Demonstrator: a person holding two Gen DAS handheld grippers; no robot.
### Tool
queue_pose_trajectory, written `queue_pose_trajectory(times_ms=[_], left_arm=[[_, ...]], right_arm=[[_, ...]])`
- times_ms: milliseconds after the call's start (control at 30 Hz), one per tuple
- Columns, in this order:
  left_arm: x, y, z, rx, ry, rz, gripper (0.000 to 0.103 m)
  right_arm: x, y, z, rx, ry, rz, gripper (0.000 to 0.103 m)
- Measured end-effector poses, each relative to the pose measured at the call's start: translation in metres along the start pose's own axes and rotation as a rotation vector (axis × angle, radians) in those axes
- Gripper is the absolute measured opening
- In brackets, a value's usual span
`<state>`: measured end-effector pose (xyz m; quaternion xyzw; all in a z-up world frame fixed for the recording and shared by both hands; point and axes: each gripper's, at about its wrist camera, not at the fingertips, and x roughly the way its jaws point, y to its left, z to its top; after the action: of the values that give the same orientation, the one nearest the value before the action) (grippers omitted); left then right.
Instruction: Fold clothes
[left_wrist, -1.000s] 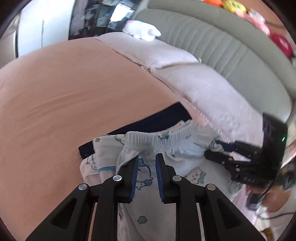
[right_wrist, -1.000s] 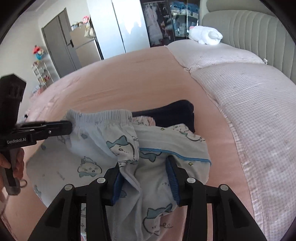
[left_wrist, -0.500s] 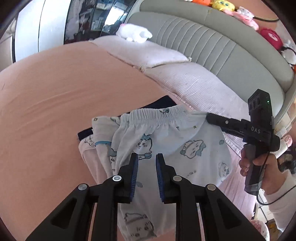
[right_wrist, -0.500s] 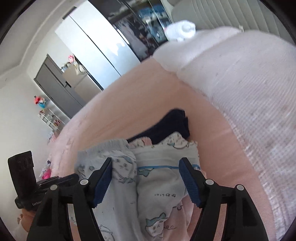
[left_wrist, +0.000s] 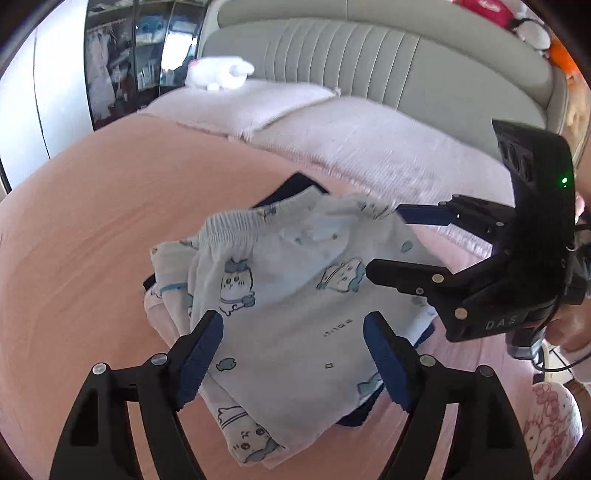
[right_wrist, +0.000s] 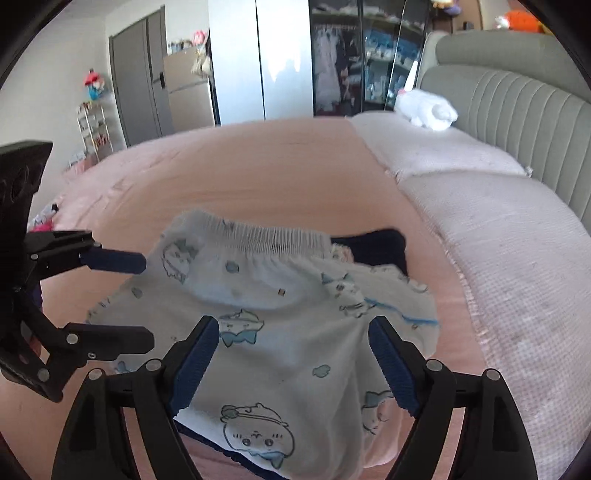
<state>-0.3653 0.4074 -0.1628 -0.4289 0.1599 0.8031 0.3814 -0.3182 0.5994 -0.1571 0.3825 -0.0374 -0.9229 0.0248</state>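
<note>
Pale blue shorts (left_wrist: 295, 288) with cartoon prints and a gathered waistband lie flat on a small pile of clothes on the pink bed (left_wrist: 92, 240). In its own view my left gripper (left_wrist: 295, 332) hovers just over them; its jaws are opening and the pads press on nothing. My right gripper (right_wrist: 295, 328) hangs above the same shorts (right_wrist: 277, 295), jaws also opening, nothing pinched. Each gripper shows in the other's view: the right gripper (left_wrist: 391, 243) at the shorts' right edge, the left gripper (right_wrist: 147, 301) at their left edge. A navy garment (right_wrist: 376, 243) peeks out under the pile.
Two pale pink pillows (right_wrist: 517, 258) line the grey padded headboard (right_wrist: 517, 110), with a white plush toy (right_wrist: 428, 107) on the far one. A white garment with blue trim (right_wrist: 406, 306) lies under the shorts. A wardrobe (right_wrist: 280, 59) stands beyond the bed.
The left gripper, shut on the shorts' fabric before, has let go and opened wide. The right gripper has opened further too. The shorts have dropped from being held up to lying on the pile.
</note>
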Motion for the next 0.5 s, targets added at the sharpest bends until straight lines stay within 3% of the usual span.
queue_pose_trajectory(times_ms=[100,233,333,367,433,500], left_arm=[[-0.033,0.011,-0.001,-0.083,-0.089,-0.025,0.076],[-0.071,0.017,-0.002,-0.113,-0.211,0.073,0.078],[-0.072,0.031,0.002,-0.247,-0.188,0.096,0.078],[-0.074,0.035,0.002,-0.295,-0.172,0.08,0.079],[-0.083,0.037,0.0,-0.343,-0.143,0.084,0.082],[-0.102,0.03,-0.004,-0.328,-0.162,0.126,0.084]], right_arm=[[0.015,0.001,0.001,0.035,0.102,0.015,0.083],[-0.031,0.013,0.012,0.036,-0.014,0.001,0.084],[-0.039,0.016,0.023,0.101,-0.014,-0.035,0.094],[-0.042,0.017,0.026,0.125,-0.014,-0.035,0.103],[-0.047,0.018,0.032,0.172,-0.016,-0.036,0.103],[-0.057,0.024,0.037,0.189,-0.026,-0.046,0.103]])
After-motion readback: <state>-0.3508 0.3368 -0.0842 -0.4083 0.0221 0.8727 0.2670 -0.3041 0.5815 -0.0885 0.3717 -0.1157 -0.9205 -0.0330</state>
